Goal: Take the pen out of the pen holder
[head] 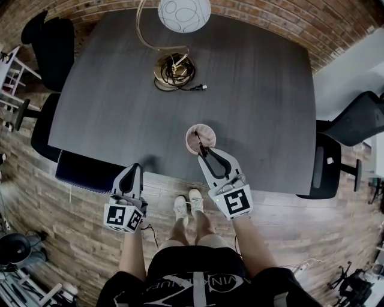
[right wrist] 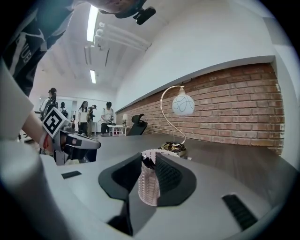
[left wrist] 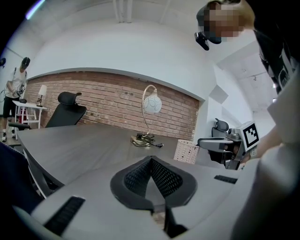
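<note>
Two handheld grippers meet at the near edge of a dark grey bench (head: 120,90). A pale mesh pen holder (head: 208,132) stands upright close to that edge, a little right of its middle, with a dark pen (head: 200,143) leaning inside it. The right gripper (head: 203,151) reaches in over the edge to the holder's rim. Its jaws stand narrowly apart on either side of the pen's dark top, with no firm grip to be made out. The left gripper (head: 137,166) hovers at the same edge, left of the middle and well apart from the holder, its jaws together and empty. A globe lamp (head: 184,13) stands near the far edge, a coiled cord (head: 174,75) at its base. A black office chair (head: 51,45) waits off the far left corner.
</note>
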`<action>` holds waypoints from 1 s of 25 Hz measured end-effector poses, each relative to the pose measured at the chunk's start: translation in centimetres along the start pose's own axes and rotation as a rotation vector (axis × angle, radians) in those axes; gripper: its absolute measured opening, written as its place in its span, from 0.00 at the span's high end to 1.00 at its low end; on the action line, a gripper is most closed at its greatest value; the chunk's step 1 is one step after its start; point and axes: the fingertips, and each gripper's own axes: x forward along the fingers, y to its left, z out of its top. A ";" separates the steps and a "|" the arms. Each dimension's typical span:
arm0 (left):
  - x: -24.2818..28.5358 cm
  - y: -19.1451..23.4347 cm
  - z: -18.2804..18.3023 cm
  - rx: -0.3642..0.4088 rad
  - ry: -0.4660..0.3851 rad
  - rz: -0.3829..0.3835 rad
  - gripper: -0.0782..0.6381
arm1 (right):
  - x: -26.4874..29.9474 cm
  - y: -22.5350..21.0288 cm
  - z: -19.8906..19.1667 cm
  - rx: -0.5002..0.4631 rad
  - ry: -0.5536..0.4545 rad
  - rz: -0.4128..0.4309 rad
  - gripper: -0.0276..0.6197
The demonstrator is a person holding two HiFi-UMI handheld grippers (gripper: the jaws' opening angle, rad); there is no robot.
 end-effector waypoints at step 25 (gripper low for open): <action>-1.4 -0.1 2.2 0.005 -0.042 0.009 0.87 | -1.5 -1.9 3.4 0.042 -0.117 -0.034 0.85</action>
